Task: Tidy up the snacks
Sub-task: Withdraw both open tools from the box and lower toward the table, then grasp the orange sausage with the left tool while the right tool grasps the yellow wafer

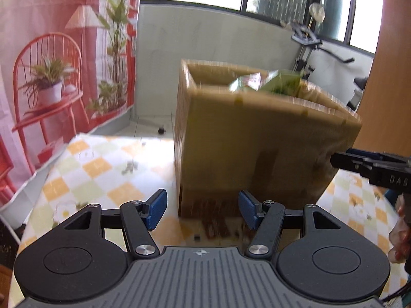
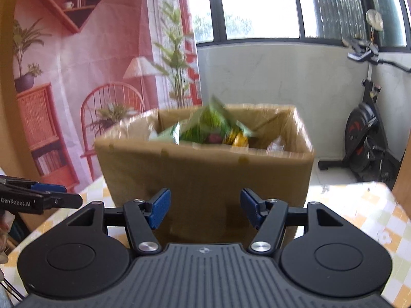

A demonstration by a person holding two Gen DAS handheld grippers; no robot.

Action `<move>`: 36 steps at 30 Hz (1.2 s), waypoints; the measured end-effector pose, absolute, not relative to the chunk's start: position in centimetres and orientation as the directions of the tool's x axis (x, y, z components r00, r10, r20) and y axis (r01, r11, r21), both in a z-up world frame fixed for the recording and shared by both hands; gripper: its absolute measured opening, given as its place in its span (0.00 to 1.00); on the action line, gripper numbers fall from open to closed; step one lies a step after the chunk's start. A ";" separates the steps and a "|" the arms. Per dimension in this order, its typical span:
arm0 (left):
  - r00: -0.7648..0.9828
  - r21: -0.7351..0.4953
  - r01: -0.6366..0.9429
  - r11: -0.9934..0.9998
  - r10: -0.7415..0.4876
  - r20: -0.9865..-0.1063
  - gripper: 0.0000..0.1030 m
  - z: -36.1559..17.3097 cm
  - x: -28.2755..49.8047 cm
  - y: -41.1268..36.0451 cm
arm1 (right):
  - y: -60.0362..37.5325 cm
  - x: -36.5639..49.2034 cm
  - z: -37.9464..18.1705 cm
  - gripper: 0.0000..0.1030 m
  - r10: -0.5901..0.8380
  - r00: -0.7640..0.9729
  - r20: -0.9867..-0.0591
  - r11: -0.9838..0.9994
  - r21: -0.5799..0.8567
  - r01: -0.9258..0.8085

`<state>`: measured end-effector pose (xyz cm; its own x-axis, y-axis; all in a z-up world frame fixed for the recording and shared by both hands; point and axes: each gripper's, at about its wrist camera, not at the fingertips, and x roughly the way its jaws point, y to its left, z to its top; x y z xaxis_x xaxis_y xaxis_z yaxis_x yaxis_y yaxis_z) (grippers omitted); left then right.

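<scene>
Nearest my lens, the left claw (image 1: 203, 210) stands spread with nothing between its blue pads, and the right claw (image 2: 205, 209) is spread and empty too. Just past both sits the cardboard box (image 2: 205, 172), centre of each frame, standing on the checked table (image 1: 102, 164); it is blurred. Snack packets (image 2: 205, 128) fill its open top: green wrappers poke above the rim and something yellow lies beside them, though I cannot read any label. In the left view the other claw reaches in from the right edge, close to the box's side, but I cannot tell whether it touches. Beyond, an exercise bike (image 2: 364, 138) stands at the right by the windows and a printed pink backdrop (image 1: 51, 64) hangs at the left.

I judge I am closing on the box to start sorting. Next I need to rise over the rim, choose one packet and pinch it cleanly.
</scene>
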<state>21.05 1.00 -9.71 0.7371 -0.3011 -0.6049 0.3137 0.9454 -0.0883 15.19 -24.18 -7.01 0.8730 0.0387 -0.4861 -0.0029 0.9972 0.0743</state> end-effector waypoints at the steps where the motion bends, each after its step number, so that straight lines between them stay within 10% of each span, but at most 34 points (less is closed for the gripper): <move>1: 0.732 -0.085 0.314 0.945 -0.299 -0.613 0.62 -10.1 21.0 1.0 | -24.2 15.2 -7.5 0.62 0.045 0.866 -0.498 0.996 0.084 -0.003; 20: 0.630 -0.092 0.300 0.949 -0.270 -0.728 0.62 -16.3 19.1 0.5 | -21.1 14.2 -19.1 0.61 0.162 0.617 -0.770 0.971 0.013 -0.238; 36: 0.603 -0.076 0.325 0.943 -0.268 -0.751 0.62 -18.8 17.7 -1.1 | -22.2 12.4 -21.2 0.41 0.190 0.687 -0.701 0.980 0.090 -0.179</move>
